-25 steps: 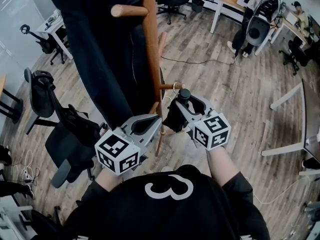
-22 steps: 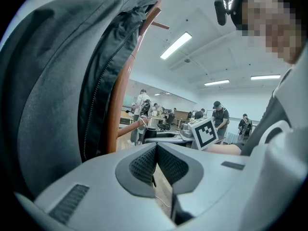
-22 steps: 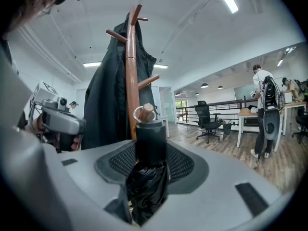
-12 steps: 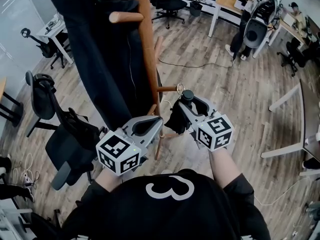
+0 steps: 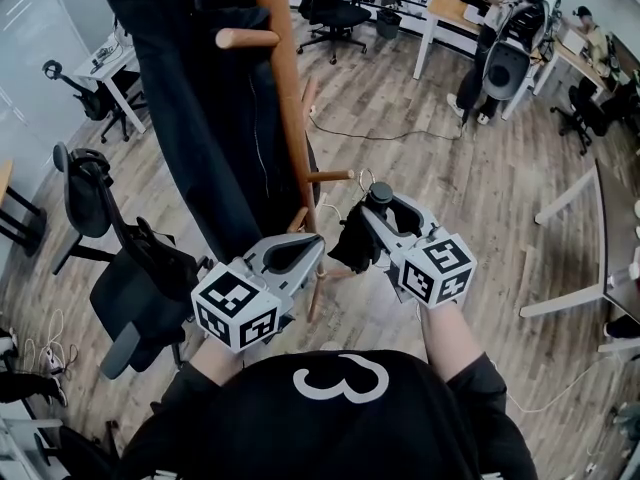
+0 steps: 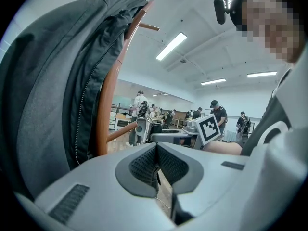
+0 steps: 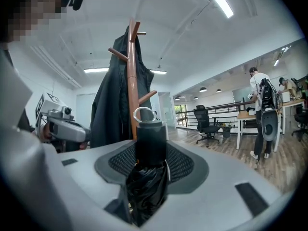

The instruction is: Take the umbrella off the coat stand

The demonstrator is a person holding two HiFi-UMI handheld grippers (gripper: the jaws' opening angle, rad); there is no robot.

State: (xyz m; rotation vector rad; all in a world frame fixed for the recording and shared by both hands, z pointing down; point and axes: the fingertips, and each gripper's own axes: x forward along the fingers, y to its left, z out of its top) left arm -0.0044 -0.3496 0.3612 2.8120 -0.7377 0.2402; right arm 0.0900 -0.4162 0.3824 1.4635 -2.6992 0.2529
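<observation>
R gripper [image 7: 150,166] clamped the umbrella [image 7: 150,138]: black, folded, crumpled canopy, stubby handle w/ silver ring, near coat stand [image 7: 130,90]. L gripper [image 6: 157,163] jaws pressed together, empty.

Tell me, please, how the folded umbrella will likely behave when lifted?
The umbrella has a rigid-looking handle, so the right gripper, shut on it, probably holds firmly. Its black canopy, crumpled below the jaws, will likely flop and sway. It looks compact, so probably light.
</observation>
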